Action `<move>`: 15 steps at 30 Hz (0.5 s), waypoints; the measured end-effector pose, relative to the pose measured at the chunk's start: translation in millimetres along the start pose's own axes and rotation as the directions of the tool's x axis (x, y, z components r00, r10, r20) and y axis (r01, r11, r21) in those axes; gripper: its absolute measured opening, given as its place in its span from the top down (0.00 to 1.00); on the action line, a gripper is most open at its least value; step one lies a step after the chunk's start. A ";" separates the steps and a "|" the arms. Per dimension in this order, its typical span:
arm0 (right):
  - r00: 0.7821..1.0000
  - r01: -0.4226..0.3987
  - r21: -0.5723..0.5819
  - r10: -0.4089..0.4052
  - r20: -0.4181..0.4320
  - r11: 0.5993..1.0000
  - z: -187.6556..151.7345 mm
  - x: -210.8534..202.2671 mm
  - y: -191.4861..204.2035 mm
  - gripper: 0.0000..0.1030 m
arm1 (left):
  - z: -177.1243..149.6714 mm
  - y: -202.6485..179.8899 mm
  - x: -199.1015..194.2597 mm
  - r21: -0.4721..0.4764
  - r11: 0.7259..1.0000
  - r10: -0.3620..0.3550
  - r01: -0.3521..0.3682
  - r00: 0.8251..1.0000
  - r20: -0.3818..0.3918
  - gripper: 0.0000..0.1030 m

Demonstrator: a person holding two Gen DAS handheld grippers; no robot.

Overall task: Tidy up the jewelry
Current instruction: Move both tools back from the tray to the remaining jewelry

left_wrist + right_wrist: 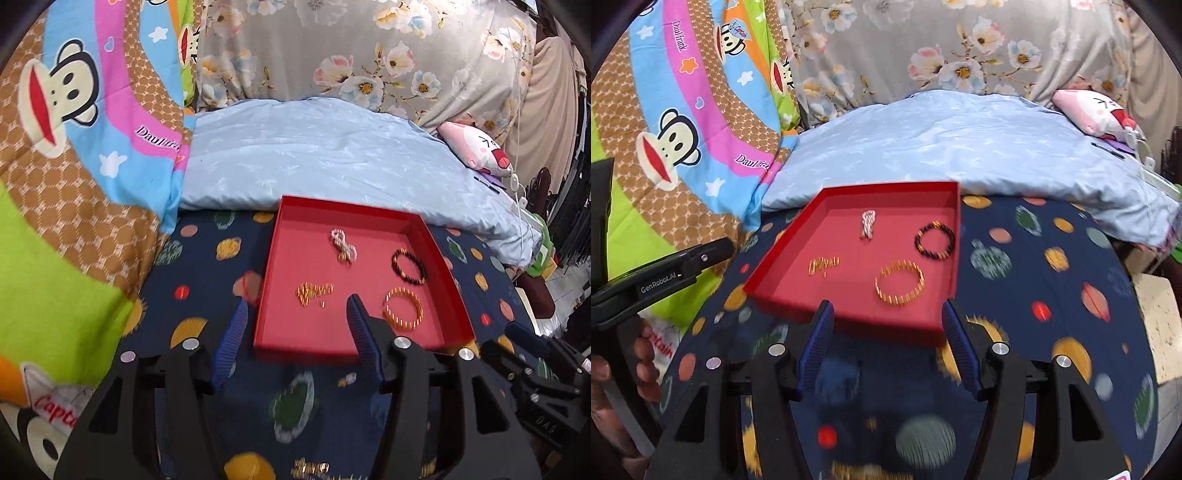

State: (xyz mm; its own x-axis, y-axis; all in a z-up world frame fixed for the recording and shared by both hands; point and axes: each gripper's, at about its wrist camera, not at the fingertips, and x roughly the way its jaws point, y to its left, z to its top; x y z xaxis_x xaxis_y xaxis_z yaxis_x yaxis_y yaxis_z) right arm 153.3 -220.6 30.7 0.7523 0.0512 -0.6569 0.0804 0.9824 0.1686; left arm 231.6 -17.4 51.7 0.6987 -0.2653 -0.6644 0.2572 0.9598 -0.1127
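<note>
Left wrist view: the red tray lies on the bed's dark planet-print sheet, holding four light, loose pieces: a gold bangle, a dark bead bracelet, a pale knotted piece and a gold chain, blurred, probably limp. The bangle looks stiff; take it across its rim. Left gripper and right gripper both tilt down over the tray's near edge, jaws apart and empty.
</note>
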 end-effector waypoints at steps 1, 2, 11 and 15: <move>1.000 0.012 0.000 -0.012 0.002 1.000 -7.9 -9.0 -0.1 0.42 | -8.5 1.7 -6.6 -0.001 1.000 0.007 -0.007 1.000 -0.006 0.48; 1.000 0.020 0.002 -0.020 0.001 1.000 -15.5 -17.6 0.0 0.42 | -14.8 3.1 -11.4 -0.005 1.000 0.010 -0.010 1.000 -0.009 0.48; 0.998 0.042 -0.005 -0.042 -0.055 0.999 -82.6 -60.4 2.3 0.42 | -83.6 19.5 -47.5 -0.056 0.998 0.026 -0.030 0.997 -0.076 0.47; 0.995 0.023 -0.006 -0.023 -0.101 1.000 -104.3 -61.1 3.7 0.42 | -110.0 19.6 -52.2 -0.057 0.997 0.036 -0.042 0.993 -0.113 0.47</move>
State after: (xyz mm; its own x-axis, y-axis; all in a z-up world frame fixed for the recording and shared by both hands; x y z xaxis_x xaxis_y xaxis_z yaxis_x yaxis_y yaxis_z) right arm 39.5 -201.3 -5.2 0.6804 0.0461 -0.7314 0.0933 0.9844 0.1489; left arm 126.7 25.3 2.9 0.6278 -0.2188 -0.7470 0.1892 0.9738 -0.1263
